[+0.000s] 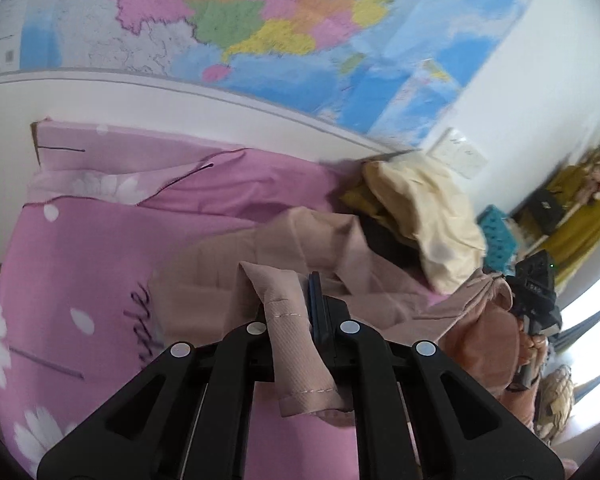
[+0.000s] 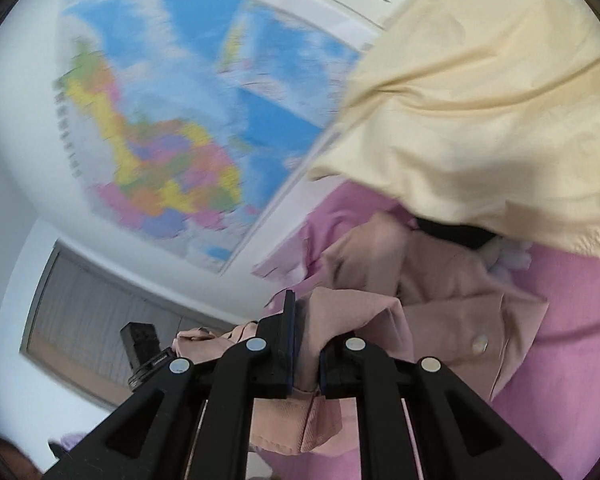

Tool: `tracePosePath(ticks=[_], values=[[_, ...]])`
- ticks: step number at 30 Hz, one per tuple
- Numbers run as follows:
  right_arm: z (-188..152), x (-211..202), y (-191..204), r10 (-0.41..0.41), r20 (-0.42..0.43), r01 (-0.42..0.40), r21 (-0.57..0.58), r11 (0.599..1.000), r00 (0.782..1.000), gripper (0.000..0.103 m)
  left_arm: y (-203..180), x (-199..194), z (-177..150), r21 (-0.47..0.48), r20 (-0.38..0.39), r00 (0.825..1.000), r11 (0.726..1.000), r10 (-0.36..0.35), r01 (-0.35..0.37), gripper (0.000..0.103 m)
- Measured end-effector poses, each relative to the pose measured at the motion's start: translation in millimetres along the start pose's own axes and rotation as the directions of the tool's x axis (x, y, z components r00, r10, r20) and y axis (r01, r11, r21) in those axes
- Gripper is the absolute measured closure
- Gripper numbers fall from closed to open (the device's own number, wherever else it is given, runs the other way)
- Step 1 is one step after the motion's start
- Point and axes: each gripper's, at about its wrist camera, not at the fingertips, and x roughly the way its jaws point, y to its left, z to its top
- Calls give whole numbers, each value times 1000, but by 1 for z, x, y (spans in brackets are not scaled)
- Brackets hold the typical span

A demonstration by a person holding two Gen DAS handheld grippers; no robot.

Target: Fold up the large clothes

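A dusty-pink garment [image 1: 300,248] lies rumpled on a pink flowered bed sheet [image 1: 76,264]. My left gripper [image 1: 300,308] is shut on a hemmed edge of it, and the cloth drapes back over the jaws. My right gripper [image 2: 306,336] is shut on another bunched part of the same garment [image 2: 440,292], near a buttoned edge [image 2: 480,345]. In the left wrist view the right gripper [image 1: 534,300] shows at the right with cloth gathered against it. The left gripper's body [image 2: 144,344] shows at the lower left of the right wrist view.
A cream-yellow cloth [image 1: 432,208] is heaped at the head of the bed, over dark and mustard items; it fills the upper right of the right wrist view [image 2: 480,100]. A coloured map [image 1: 260,28] hangs on the white wall. A cluttered shelf [image 1: 568,200] stands at right.
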Motion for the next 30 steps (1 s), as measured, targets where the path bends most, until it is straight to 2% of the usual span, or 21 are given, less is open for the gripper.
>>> tracePosePath(ticks=[6, 9, 10, 11, 13, 14, 15, 17, 19, 20, 21, 22, 24, 27, 29, 30], values=[[37, 44, -39, -126, -51, 131, 87, 988, 991, 93, 21, 65, 31, -33, -102, 993, 997, 65, -69, 96], [48, 59, -59, -188, -71, 196, 131, 972, 980, 88, 41, 98, 40, -75, -156, 983, 991, 96, -109, 93], [50, 62, -64, -196, -86, 206, 142, 968, 977, 81, 47, 109, 42, -85, -177, 979, 990, 100, -117, 92], [53, 67, -71, -200, -94, 214, 171, 962, 975, 76, 56, 122, 43, -105, -207, 973, 986, 104, -127, 84], [54, 68, -76, -209, -96, 224, 190, 956, 973, 50, 66, 139, 42, -132, -253, 963, 983, 92, -128, 74], [54, 67, -74, -215, -93, 229, 178, 957, 972, 45, 72, 147, 41, -145, -285, 955, 981, 85, -130, 68], [52, 63, -70, -225, -86, 236, 153, 960, 971, 40, 74, 149, 40, -136, -298, 952, 984, 68, -113, 66], [46, 52, -54, -203, -81, 210, 81, 974, 976, 34, 74, 140, 38, -118, -268, 963, 991, 35, -69, 59], [39, 36, -38, -204, -49, 204, -2, 979, 978, 28, 71, 118, 37, -87, -202, 979, 996, 12, -30, 43], [31, 25, -26, -221, -27, 218, -83, 972, 975, 26, 70, 101, 34, -65, -147, 989, 998, 7, -17, 28], [25, 20, -19, -243, -17, 238, -140, 961, 970, 23, 69, 84, 31, -44, -89, 996, 999, -3, -1, 19], [15, 15, -13, -277, -7, 270, -205, 941, 961, 22, 67, 69, 26, -19, -47, 999, 1000, -18, 17, 17], [-5, 12, -8, -331, -12, 313, -300, 901, 943, 21, 67, 52, 14, 9, -15, 1000, 1000, -13, 14, 12], [-43, 22, -17, -423, -62, 364, -408, 838, 904, 21, 59, 51, -13, 100, -38, 999, 995, 31, -27, 9], [-63, 32, -30, -464, -99, 379, -443, 813, 880, 22, 51, 66, -34, 161, -106, 992, 985, 73, -56, 9], [-68, 37, -36, -473, -106, 386, -438, 812, 875, 28, 49, 74, -43, 177, -137, 987, 982, 87, -62, 9]])
